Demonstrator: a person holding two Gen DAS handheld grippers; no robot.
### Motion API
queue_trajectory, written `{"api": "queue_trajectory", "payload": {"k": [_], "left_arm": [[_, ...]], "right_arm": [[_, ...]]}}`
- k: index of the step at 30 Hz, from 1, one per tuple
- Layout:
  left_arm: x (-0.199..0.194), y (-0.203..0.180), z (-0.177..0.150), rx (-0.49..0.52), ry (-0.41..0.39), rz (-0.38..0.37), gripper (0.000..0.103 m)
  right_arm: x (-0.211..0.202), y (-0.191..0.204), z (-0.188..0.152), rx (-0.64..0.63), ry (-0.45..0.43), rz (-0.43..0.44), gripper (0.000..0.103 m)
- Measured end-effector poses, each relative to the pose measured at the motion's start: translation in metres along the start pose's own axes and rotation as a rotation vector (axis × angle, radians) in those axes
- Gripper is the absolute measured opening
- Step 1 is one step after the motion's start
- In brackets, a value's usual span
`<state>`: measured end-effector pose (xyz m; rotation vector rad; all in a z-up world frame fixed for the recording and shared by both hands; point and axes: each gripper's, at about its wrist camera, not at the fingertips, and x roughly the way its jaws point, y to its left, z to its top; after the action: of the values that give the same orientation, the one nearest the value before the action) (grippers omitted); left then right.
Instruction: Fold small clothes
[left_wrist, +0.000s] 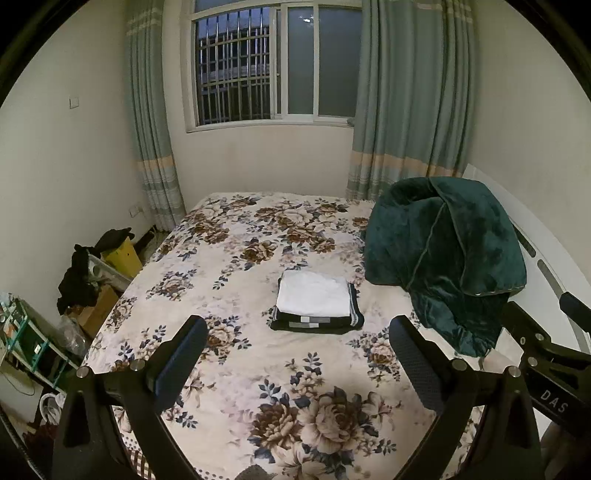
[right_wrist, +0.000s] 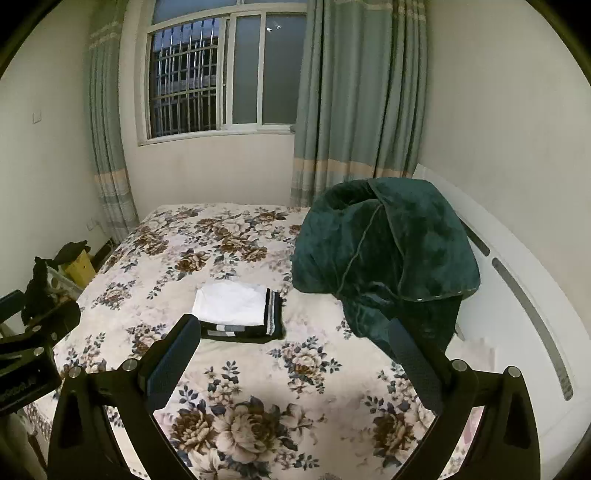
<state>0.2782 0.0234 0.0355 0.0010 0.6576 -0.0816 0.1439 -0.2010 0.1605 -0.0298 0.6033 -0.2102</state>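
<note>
Both grippers spread wide, empty: left gripper (left_wrist: 297, 354), right gripper (right_wrist: 295, 354) above floral bed (left_wrist: 229, 266). Folded stack (left_wrist: 317, 304) mid-bed, just left of green blanket (left_wrist: 443, 258). We judge folding done; if tidying, we pinch edges lightly, avoid shifting white top layer (right_wrist: 231, 302).

Rumpled green blanket (left_wrist: 443, 258) on floral bedspread (left_wrist: 229, 258), below curtained window (left_wrist: 273, 62)

Home bedroom; floral-sheeted bed (left_wrist: 229, 280); curtained barred window (left_wrist: 236, 66); green blanket (left_wrist: 443, 258) heaped.
</note>
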Motion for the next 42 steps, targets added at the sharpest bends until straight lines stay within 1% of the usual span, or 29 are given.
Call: {"api": "queue_trajectory", "payload": {"k": [2, 3, 10, 25, 32, 42], "left_arm": [[-0.001, 0.0, 0.0, -0.003, -0.001, 0.001, 0.101], [0.0, 0.0, -0.001, -0.004, 0.0, -0.001, 0.103], [-0.009, -0.002, 0.0, 0.005, -0.028, 0.013, 0.103], [-0.015, -0.008, 0.004, 0.012, -0.034, 0.026, 0.103], [-0.02, -0.004, 0.002, 0.001, -0.031, 0.026, 0.103], [-0.026, 0.003, -0.001, 0.0, -0.039, 0.037, 0.103]], "right_arm": [[-0.001, 0.001, 0.0, 0.0, 0.002, 0.002, 0.103], [-0.003, 0.001, 0.0, 0.001, 0.004, 0.008, 0.103], [-0.002, 0.001, 0.002, 0.0, 0.01, 0.013, 0.103], [-0.004, -0.009, 0.003, 0.006, -0.003, 0.033, 0.103], [-0.005, -0.011, 0.003, 0.003, 0.0, 0.038, 0.103], [-0.008, -0.003, 0.005, -0.007, 0.006, 0.058, 0.103]]}}
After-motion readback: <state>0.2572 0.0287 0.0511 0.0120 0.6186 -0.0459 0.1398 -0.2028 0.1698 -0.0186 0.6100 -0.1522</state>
